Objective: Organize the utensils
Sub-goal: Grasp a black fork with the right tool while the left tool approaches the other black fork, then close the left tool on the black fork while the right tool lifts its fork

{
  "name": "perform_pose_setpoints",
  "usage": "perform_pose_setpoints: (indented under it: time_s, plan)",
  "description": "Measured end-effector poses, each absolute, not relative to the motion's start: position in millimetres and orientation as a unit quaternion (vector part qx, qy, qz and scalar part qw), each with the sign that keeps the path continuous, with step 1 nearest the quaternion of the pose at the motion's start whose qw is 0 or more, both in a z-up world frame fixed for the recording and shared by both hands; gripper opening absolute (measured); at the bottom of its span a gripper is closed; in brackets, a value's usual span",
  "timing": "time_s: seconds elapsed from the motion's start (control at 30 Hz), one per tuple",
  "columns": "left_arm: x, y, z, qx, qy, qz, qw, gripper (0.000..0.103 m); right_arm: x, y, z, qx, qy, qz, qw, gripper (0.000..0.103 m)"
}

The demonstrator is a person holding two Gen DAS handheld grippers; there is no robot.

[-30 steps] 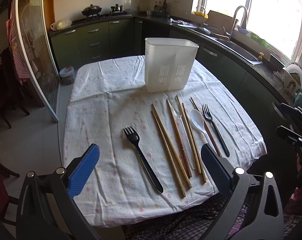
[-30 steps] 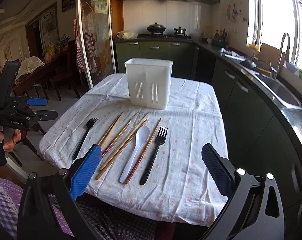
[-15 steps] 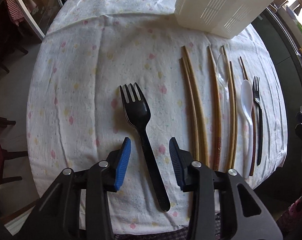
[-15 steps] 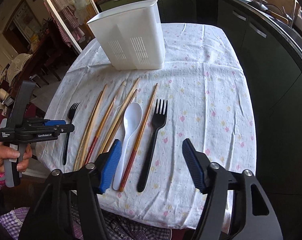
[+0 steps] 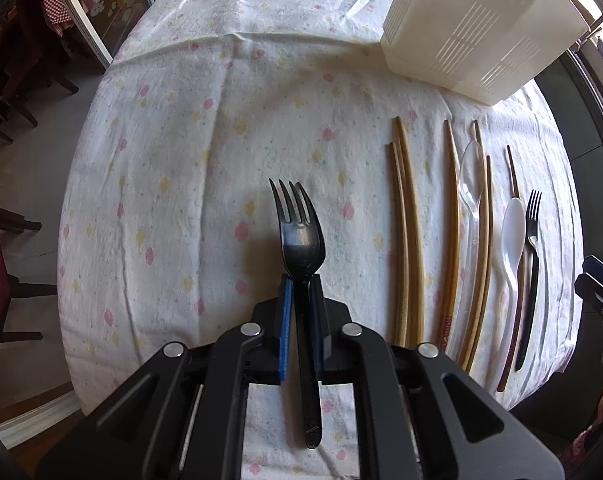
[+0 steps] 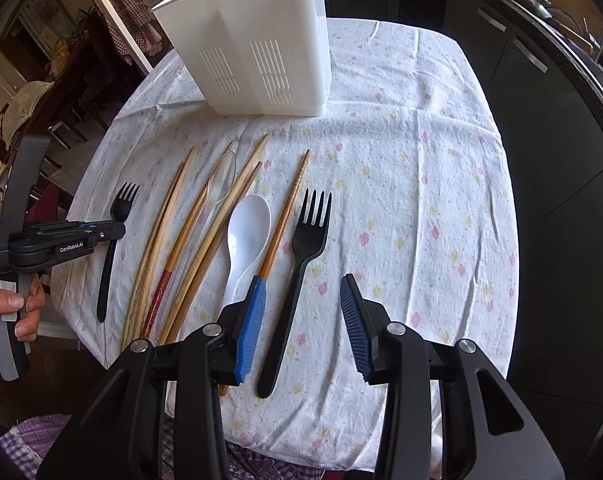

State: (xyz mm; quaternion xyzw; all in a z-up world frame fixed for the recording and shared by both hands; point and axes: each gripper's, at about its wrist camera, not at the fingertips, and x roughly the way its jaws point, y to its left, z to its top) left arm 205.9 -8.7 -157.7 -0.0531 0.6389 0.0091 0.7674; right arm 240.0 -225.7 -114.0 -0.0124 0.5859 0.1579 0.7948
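**Left fork clamped at the table's near edge**

We work at a kitchen table under a white tablecloth [image 5: 229, 128] dotted with pink and yellow flowers, dark cabinets along the right side. A white slotted utensil holder [image 6: 257, 40] stands upright at the far end of the cloth.

Our left gripper [image 5: 299, 316] is closed on the handle of a black plastic fork [image 5: 299, 240], its blue pads pressing from both sides just below the fork's head; the tines point away from us and the handle's end pokes back between the gripper arms. In the right wrist view this fork [image 6: 117, 232] sits at the left end of the utensil row.

Our right gripper [image 6: 301, 328] stands open, its pads either side of the handle of a second black fork [image 6: 297, 280] that lies flat on the cloth, touching neither pad.

Between the two forks lie several wooden chopsticks [image 6: 157, 248], a clear spoon [image 6: 221, 180] and a white spoon [image 6: 245, 236], packed close and roughly parallel. Their near ends reach the table's front edge. To the right of the second fork the cloth is bare out to its right edge, and a wide bare stretch lies left of the held fork.
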Motion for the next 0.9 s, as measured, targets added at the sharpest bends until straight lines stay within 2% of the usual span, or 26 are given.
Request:
perform_pose_setpoints:
  time_s: [0.37, 0.67, 0.7, 0.77, 0.9]
  plan:
    - [225, -6, -146, -0.031, 0.61, -0.007, 0.791, 0.009, 267, -208, -149, -0.025, 0.641, 0.143, 0.754, 0.038]
    - [229, -6, -138, -0.021, 0.595, -0.023, 0.803, 0.009, 269, -178, -166, -0.069, 0.653, 0.115, 0.746, 0.02]
    - [228, -6, -137, -0.021, 0.592, -0.024, 0.806, 0.009, 270, -177, -167, -0.065, 0.653, 0.119, 0.745, 0.014]
    - [215, -8, -139, -0.019, 0.582, -0.027, 0.813, 0.009, 270, -174, -169, -0.071, 0.652, 0.119, 0.746, 0.009]
    - [206, -8, -123, -0.025, 0.562, -0.044, 0.825, 0.009, 267, -176, -163, -0.048, 0.632, 0.132, 0.762, 0.009]
